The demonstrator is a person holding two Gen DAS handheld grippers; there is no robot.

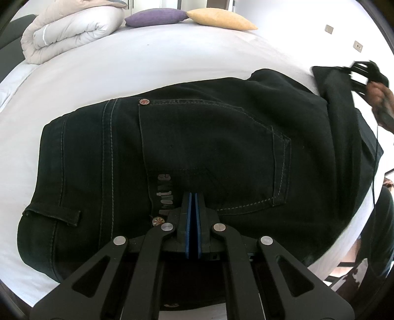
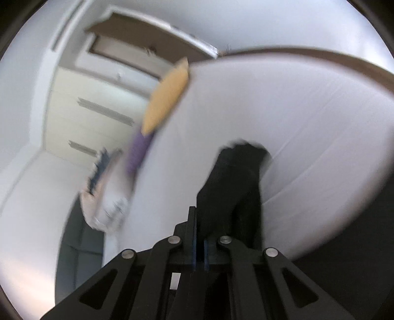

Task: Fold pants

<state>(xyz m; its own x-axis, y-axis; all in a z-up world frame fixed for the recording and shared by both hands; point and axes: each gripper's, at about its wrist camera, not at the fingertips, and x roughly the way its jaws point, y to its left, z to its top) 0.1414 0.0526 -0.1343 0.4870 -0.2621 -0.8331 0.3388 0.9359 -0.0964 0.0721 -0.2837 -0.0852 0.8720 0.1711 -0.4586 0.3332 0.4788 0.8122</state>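
Note:
Dark denim pants (image 1: 197, 137) lie flat on the white bed (image 1: 123, 61), back pocket up, waist to the left. My left gripper (image 1: 193, 197) is shut, pads together, its tips down on the cloth beside the pocket. At the far right, my right gripper (image 1: 357, 71) holds a lifted end of a pant leg (image 1: 330, 81) above the bed, with a hand (image 1: 379, 98) behind it. The blurred right wrist view shows the right gripper (image 2: 200, 221) shut on black pant cloth (image 2: 234, 184), which stands up from between its fingers over the bed (image 2: 295, 123).
A folded pale duvet (image 1: 73, 27) sits at the bed's far left corner. A purple cushion (image 1: 155, 16) and a yellow cushion (image 1: 221, 19) lie along the far edge. A white wardrobe (image 2: 86, 110) stands beyond the bed. The bed's edge runs close under my left gripper.

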